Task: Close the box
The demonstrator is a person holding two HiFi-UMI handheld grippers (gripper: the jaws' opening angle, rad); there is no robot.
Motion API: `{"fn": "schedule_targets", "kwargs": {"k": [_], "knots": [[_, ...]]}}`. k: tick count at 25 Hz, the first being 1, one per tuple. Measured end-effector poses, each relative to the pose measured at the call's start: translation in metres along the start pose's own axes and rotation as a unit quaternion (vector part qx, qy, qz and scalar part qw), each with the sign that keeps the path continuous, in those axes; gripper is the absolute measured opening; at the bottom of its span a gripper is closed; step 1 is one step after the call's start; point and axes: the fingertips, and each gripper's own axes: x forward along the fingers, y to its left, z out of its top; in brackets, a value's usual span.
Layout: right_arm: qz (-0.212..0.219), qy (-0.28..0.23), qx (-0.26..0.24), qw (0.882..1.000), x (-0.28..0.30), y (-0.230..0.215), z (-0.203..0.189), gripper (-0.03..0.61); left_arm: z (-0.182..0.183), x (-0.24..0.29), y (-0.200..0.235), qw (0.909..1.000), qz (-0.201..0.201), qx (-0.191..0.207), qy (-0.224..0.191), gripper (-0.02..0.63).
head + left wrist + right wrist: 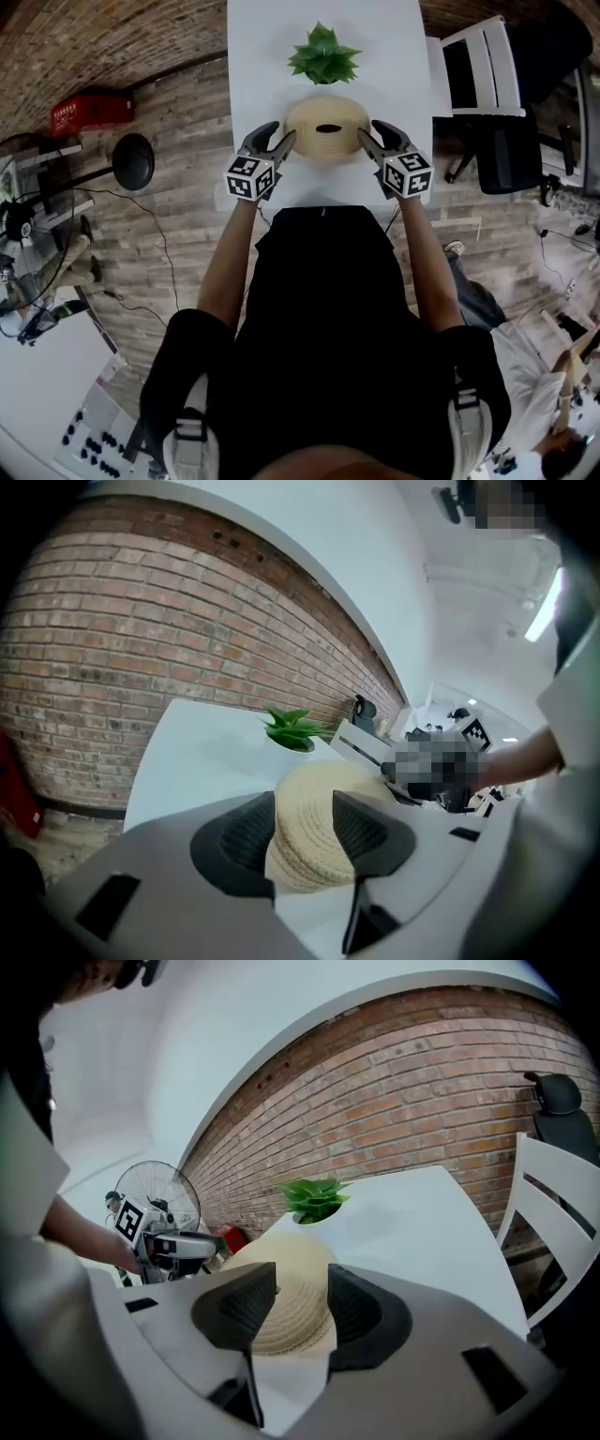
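Round woven box [326,127], lid apparently on, near edge of white table [272,56]; potted plant [323,54] at its 12 o'clock. Left gripper [284,142] at 9, right gripper [367,141] at 3. Both jaw pairs part-open, curved woven wall nosing into each gap, no clamp evident. Probably light, slightly springy, rough enough not to slip; best taken at opposite rim edges. No brand or readable writing, only square markers.
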Motion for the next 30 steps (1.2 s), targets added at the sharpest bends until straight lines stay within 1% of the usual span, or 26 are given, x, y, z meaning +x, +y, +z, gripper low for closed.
{"fn": "schedule_targets", "kwargs": {"k": [4,7,8,9,11,14,17,20,26,30], "knots": [[0.018,-0.005,-0.024,1.000,-0.011,0.014,0.005,0.118,0.018,-0.016,-0.015,0.9996,-0.002,0.023,-0.019,0.177],[0.021,-0.014,-0.055,0.998,-0.023,0.023,0.014,0.025,0.025,-0.026,-0.024,0.9989,0.011,0.043,-0.017,0.099],[0.023,-0.017,-0.069,0.997,-0.028,0.026,0.017,-0.003,0.026,-0.029,-0.027,0.9984,0.016,0.051,-0.016,0.062],[0.025,-0.019,-0.083,0.996,-0.032,0.030,0.020,-0.003,0.028,-0.033,-0.030,0.9980,0.021,0.057,-0.016,0.037],[0.029,-0.018,-0.112,0.993,-0.040,0.039,0.024,-0.003,0.032,-0.041,-0.038,0.9974,0.024,0.065,-0.020,0.026],[0.032,-0.011,-0.150,0.988,-0.053,0.051,0.030,-0.003,0.038,-0.051,-0.053,0.9965,0.022,0.075,-0.027,0.023],[0.038,-0.004,-0.181,0.983,-0.065,0.060,0.028,-0.005,0.039,-0.061,-0.067,0.9955,0.019,0.089,-0.029,0.023],[0.048,-0.003,-0.193,0.980,-0.075,0.070,0.029,-0.005,0.041,-0.071,-0.077,0.9946,0.018,0.097,-0.033,0.023],[0.076,-0.020,-0.194,0.978,-0.093,0.084,0.030,-0.005,0.048,-0.085,-0.094,0.9915,0.021,0.122,-0.040,0.021],[0.079,-0.024,-0.196,0.977,-0.099,0.087,0.029,-0.005,0.049,-0.091,-0.104,0.9908,0.015,0.126,-0.046,0.021]]}}
